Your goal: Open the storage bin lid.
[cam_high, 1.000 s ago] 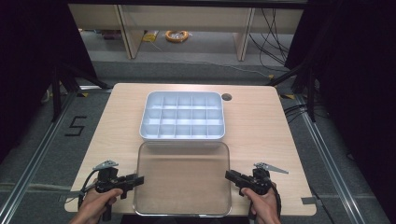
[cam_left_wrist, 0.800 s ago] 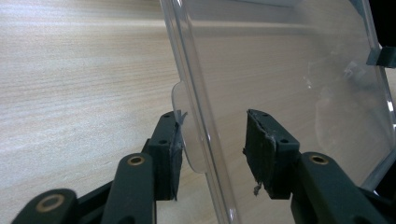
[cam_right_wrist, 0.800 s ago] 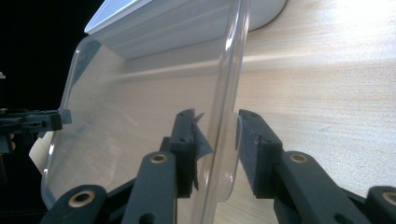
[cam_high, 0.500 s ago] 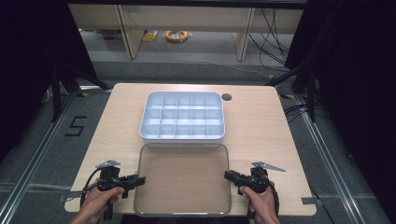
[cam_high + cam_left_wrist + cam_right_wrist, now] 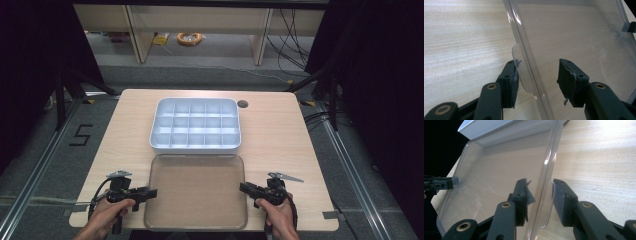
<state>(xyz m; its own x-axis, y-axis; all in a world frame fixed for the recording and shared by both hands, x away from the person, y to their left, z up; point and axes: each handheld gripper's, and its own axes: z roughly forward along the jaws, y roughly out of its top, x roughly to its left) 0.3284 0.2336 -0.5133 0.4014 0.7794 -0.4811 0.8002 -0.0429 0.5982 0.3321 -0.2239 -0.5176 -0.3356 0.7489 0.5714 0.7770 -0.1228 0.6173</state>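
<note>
Left gripper [image 5: 142, 193]: jaws stood wide apart, straddling the left rim of the clear lid [image 5: 196, 192]; in the left gripper view [image 5: 537, 82] one pad sat outside by the small tab on the rim, the other inside over the lid, neither pressing on it.
Right gripper [image 5: 246, 188]: jaws likewise stood apart, set around the lid's right rim; in the right gripper view [image 5: 540, 201] the edge ran up between the two pads with a gap on each side.
Clear lid: lay flat on the table [image 5: 280, 135] at 6 o'clock from the table's middle, its far edge just beside the organiser.
White organiser [image 5: 196, 125]: a tray of many small compartments, all looking empty, at 12 o'clock from the lid.
Step in hand: judged to be the taking hold of the lid at both sides, probably to put it on the organiser.
Next move: both grippers would need to close on the rims together, then lift level and carry toward 12 o'clock.
Writing: a "5" marked on the floor [image 5: 81, 135] at 9 o'clock from the table; no brand readable.
</note>
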